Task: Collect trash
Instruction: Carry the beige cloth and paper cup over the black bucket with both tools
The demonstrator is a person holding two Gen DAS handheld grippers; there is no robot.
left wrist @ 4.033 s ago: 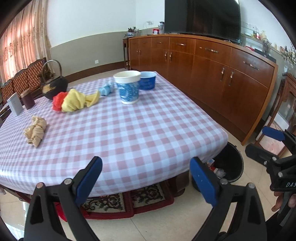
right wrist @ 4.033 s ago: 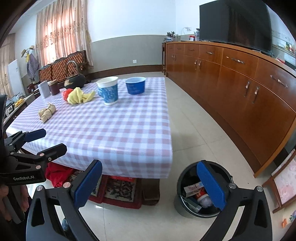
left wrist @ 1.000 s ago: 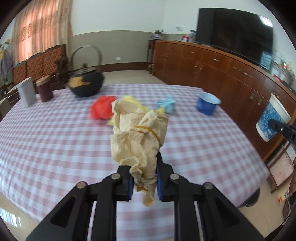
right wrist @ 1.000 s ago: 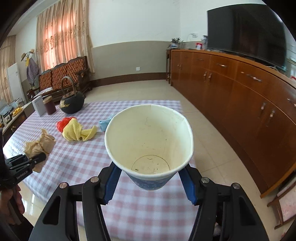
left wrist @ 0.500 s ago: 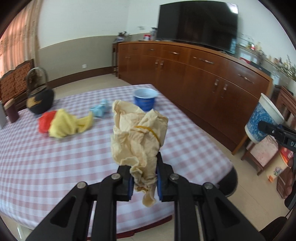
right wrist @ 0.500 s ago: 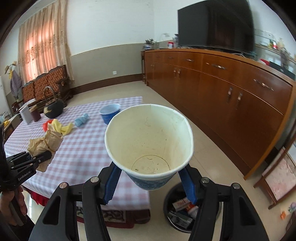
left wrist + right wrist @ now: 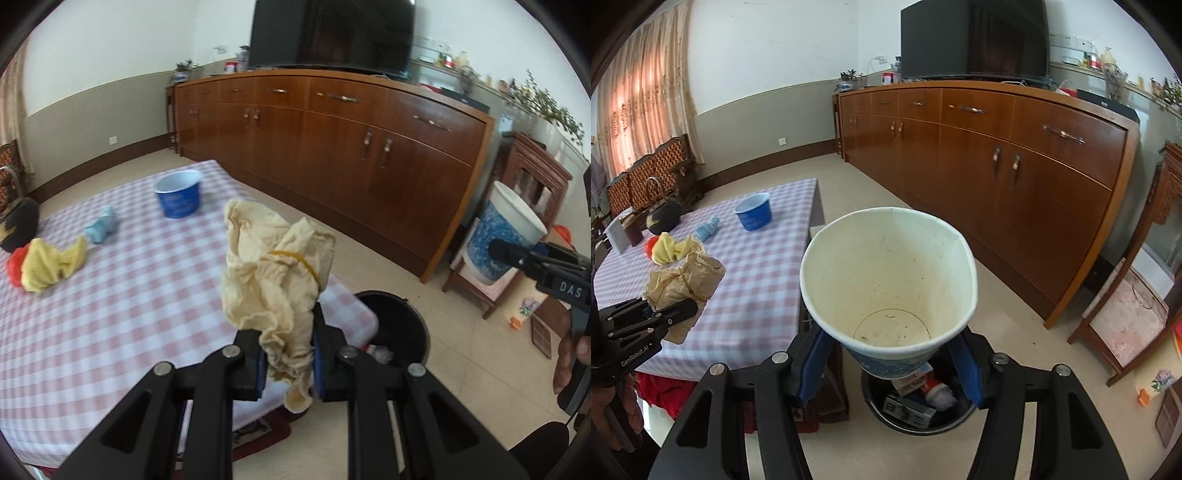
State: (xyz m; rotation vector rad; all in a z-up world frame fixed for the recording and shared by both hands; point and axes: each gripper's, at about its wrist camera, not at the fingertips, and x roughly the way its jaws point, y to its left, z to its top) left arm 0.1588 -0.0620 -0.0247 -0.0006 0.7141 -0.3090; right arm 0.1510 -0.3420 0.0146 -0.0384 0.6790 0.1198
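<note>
My left gripper (image 7: 288, 363) is shut on a crumpled beige paper wad (image 7: 275, 273) tied with a rubber band, held above the table's near corner; it also shows in the right wrist view (image 7: 683, 282). My right gripper (image 7: 888, 363) is shut on an empty blue-and-white paper cup (image 7: 888, 280), held above the black trash bin (image 7: 916, 406); the cup also shows at the right of the left wrist view (image 7: 498, 240). The bin (image 7: 399, 325) stands on the floor by the table corner and holds some trash.
On the checked tablecloth (image 7: 110, 295) lie a blue bowl (image 7: 179, 199), a light blue wad (image 7: 101, 229), a yellow rag (image 7: 51, 262) with a red piece, and a black kettle (image 7: 663, 214). A long wooden sideboard (image 7: 1015, 166) runs along the right.
Both grippers have swung right, from over the table to its corner by the bin. The cup now hangs over the bin. Earlier still, both grippers were open and empty.
</note>
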